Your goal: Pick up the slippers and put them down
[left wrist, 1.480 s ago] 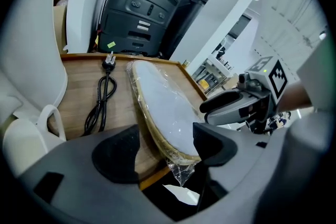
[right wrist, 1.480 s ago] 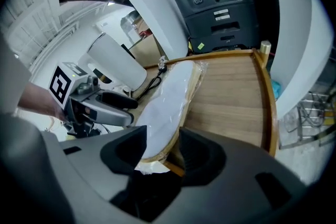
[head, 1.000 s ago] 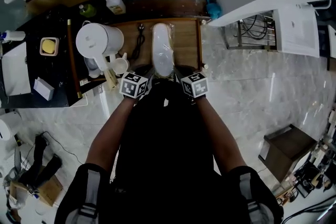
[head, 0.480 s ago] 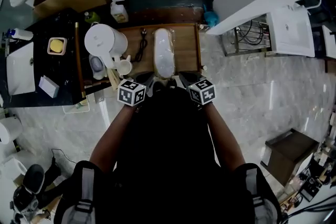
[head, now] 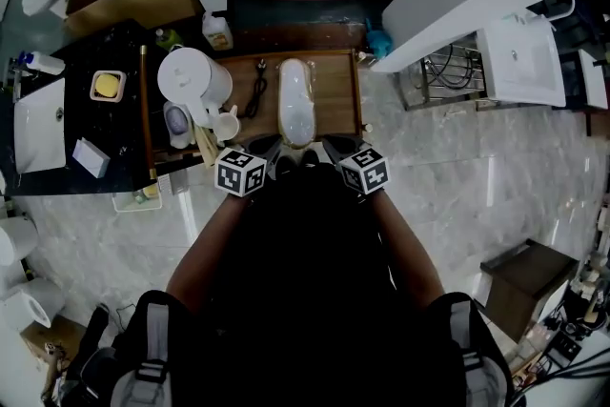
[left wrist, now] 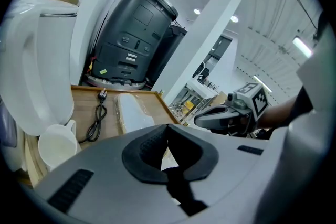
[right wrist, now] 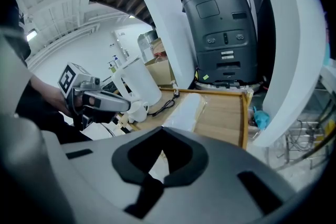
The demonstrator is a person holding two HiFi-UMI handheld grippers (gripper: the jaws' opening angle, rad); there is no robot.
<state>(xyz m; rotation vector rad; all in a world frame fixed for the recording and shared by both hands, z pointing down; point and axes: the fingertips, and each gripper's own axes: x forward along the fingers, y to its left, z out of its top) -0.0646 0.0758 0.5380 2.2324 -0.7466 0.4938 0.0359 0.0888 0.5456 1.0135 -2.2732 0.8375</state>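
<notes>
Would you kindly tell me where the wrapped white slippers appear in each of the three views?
Head view: the slippers lie at top centre, on the wooden tray.
Left gripper view: slippers left of centre, just above the jaws.
Right gripper view: slippers at centre, just above the jaws.
Shared landmark: the white kettle, left of the slippers in every view.

I see white slippers (head: 296, 105) on a brown wooden tray (head: 339, 100) — white kettle (head: 191, 76), black cord (left wrist: 97, 113), pale grey-veined marble floor (head: 457, 176).
</notes>
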